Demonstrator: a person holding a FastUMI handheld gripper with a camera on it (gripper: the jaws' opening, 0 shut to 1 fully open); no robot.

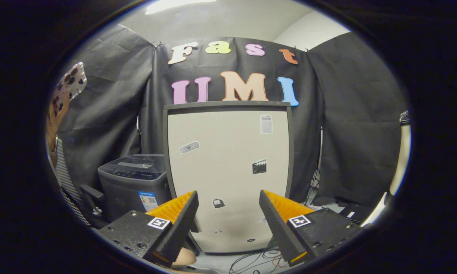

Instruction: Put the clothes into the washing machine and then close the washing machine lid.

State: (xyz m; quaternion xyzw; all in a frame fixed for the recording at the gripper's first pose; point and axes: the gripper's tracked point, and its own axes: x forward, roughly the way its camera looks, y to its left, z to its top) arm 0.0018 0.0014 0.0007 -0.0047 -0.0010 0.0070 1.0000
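Gripper [228,205] held level, facing the booth wall; fingers [182,220] spread wide apart, nothing gripped between them.

Hidden / cut off: no clothes can be made out. The washing machine [135,182] is seen beyond and to the left of the left finger; its lower front is covered by that finger and its mount, and its right side is cut off by the upright cream panel [228,171]. The lid [134,164] appears to lie flat and closed on top, though the drum cannot be seen. A row of buttons is seen on the machine's top, too small to read. What stands behind the cream panel is hidden. A pale rounded object [184,258] shows under the left finger; it cannot be identified.

Labels: a blue-and-white sticker [148,200] is seen on the machine front, print not legible. On the panel: a white printed label [266,124] near the top, a grey oval sticker [189,147], a clapperboard sticker [259,166], and smaller dark stickers lower down; none readable. Square black-and-white markers are fixed on both finger mounts.

Edges / room: the panel stands directly ahead, framed between the fingers, its dark rim visible along top and sides. Loose cables [259,262] lie on the floor at its foot. Part of a person, with a phone [69,85] raised, is seen far left of the machine.
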